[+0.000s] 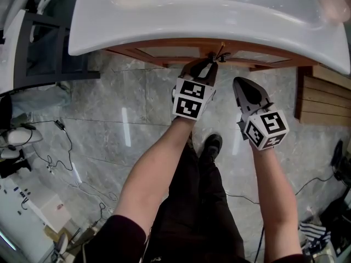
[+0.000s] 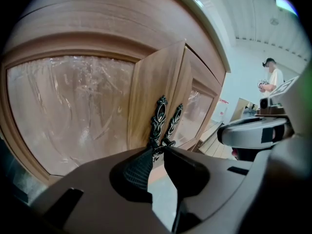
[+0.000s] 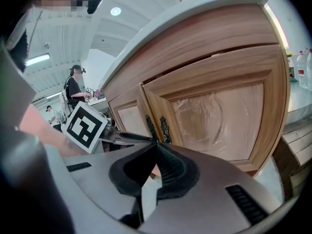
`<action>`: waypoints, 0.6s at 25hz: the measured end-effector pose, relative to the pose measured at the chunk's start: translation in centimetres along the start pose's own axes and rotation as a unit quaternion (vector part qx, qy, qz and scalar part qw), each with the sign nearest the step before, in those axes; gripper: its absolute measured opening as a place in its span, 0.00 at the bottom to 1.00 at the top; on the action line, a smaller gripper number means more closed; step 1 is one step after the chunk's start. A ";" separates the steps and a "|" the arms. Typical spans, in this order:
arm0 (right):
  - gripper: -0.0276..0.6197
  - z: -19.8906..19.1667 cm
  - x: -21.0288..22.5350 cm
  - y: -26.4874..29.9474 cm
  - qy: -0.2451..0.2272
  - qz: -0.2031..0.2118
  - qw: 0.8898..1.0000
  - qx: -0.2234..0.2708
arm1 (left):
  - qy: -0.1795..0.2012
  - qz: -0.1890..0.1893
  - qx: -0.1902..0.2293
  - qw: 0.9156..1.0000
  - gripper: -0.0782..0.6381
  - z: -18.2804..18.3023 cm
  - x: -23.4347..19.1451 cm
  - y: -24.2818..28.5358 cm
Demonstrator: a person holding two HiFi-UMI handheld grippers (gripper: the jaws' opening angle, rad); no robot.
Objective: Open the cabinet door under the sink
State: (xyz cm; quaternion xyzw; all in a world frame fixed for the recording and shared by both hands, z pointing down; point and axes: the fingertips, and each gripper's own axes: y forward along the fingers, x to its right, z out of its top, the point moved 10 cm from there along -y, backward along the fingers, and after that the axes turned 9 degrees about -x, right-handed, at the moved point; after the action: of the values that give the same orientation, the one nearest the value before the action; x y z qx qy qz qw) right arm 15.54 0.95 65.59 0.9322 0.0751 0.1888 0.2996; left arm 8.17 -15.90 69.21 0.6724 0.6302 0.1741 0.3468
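**Seating the grip on the door handle before the pull**

The left tool (image 2: pixel 157 154) has its jaws partly closed. Its tips are drawn in round the lower end of the dark ornate handle (image 2: pixel 159 117), and the pads appear to bear on the metal there over a narrow contact. The right tool (image 3: pixel 155 147) has its jaws fully together with nothing between them. It hangs apart from the cabinet, right of centre in the head view.

The handle sits on the inner stile of the cabinet door (image 2: pixel 73 106) that fills the left of the left gripper view. A twin handle (image 2: pixel 174 121) lies just beside it on the neighbouring door (image 2: pixel 201 104). Both doors stand under the white sink (image 1: pixel 164 15), at the top of the head view. The gripped door's edge seems to stand slightly proud of its neighbour, so the door is judged barely opened at most.

Recommended practice:

1. Check that only the one handle lies between the pads, since the twin is close enough to be caught.
2. Firm the grip before loading it. Thin, ornamented metal is likely to slip from the tips.
3. Draw the handle back in an arc about the outer hinge, not in a straight line.
4. Hold the right tool outside the swing.
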 end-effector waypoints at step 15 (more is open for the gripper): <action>0.23 3.6 -3.1 -0.2 -0.075 0.082 0.994 -0.001 | 0.024 -0.058 -0.010 0.998 0.22 -3.3 0.5 -3.3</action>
State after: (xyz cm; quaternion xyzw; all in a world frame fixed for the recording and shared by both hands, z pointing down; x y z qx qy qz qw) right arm 14.11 -1.59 61.81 0.9465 -0.0240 0.1422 0.2887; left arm 3.65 -14.71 69.19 0.6271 0.6745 0.1760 0.3477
